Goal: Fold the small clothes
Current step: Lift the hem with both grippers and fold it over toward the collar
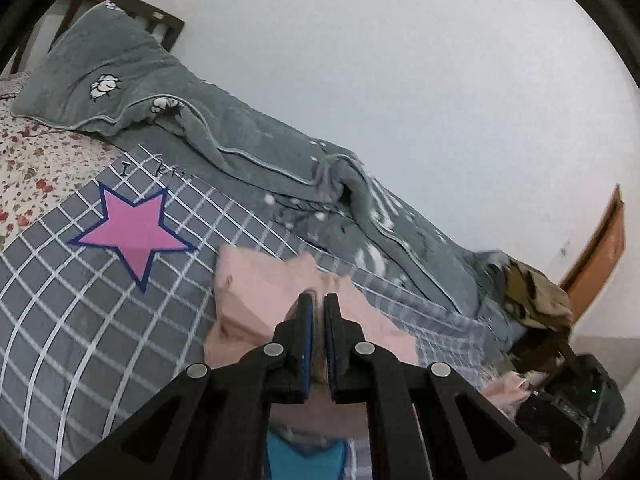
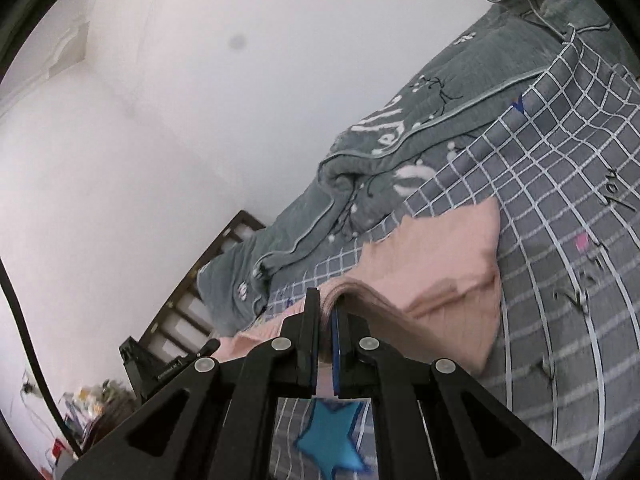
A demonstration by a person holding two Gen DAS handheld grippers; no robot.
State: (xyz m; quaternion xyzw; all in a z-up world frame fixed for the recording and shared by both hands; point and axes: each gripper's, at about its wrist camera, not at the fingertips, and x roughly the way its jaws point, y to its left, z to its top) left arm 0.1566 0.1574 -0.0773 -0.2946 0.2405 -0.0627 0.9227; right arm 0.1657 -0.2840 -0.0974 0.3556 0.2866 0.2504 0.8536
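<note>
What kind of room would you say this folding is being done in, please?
Most likely a bedroom. The pink garment lies on a grey white-checked bedsheet, beside a rumpled grey-green quilt along the white wall, with a dark wooden slatted bed frame at the end.

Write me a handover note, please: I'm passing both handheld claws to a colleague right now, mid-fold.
Left claw: shut on the pink garment, pinching one edge.
Right claw: shut on the same pink garment, gripping a bunched, layered edge.
Garment: partly lifted over the grey checked bedsheet, its far end drooping onto it; grey quilt lies behind, by the wall.
Done: both edges picked up; fabric looks doubled at the right claw.
Left: probably carry the held edge over, lay it flat, release, then finish any remaining folds.
</note>
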